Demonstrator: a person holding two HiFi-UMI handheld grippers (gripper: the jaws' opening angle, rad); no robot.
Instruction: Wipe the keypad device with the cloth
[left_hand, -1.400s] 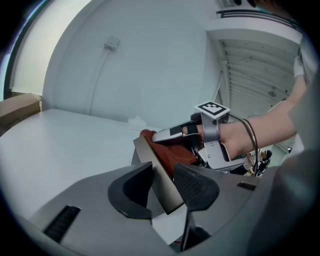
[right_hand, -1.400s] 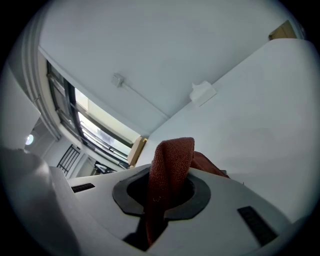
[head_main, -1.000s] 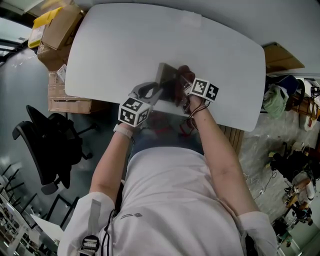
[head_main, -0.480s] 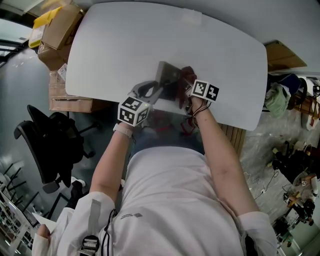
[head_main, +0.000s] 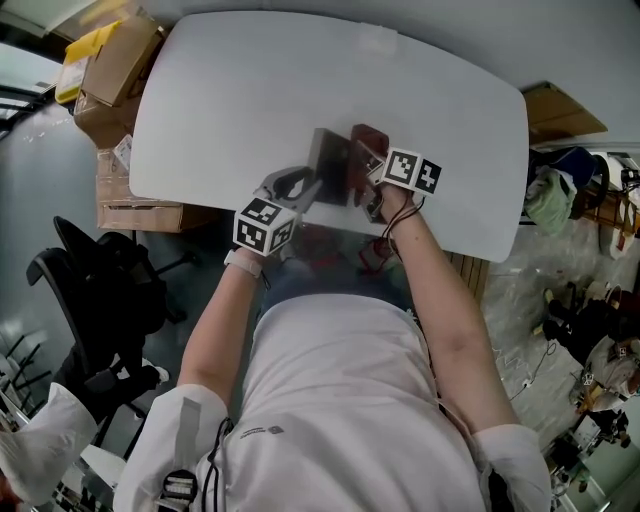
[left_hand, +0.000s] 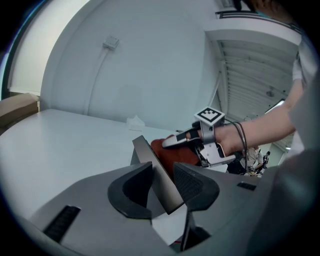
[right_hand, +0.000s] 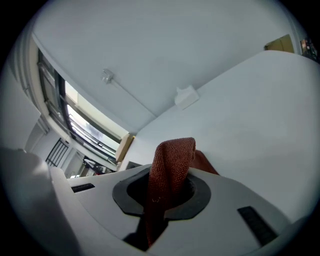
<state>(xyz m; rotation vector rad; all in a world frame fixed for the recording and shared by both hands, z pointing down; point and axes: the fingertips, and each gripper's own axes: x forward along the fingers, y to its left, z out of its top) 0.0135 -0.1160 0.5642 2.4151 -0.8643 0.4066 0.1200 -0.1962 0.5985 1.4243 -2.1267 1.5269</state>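
The keypad device is a flat dark grey slab near the front edge of the white table. My left gripper is shut on its near edge; in the left gripper view the device stands tilted between the two pads. A rust-red cloth lies against the device's right side. My right gripper is shut on the cloth, whose fold sticks up between the jaws in the right gripper view. From the left gripper view, the right gripper presses the cloth onto the device.
Cardboard boxes stand on the floor left of the table. A black office chair is at the lower left. A small white block lies farther along the table. Clutter and another box lie right of the table.
The right gripper and cloth have shifted slightly up and away along the device's right side. The left gripper still holds the device in the same place.
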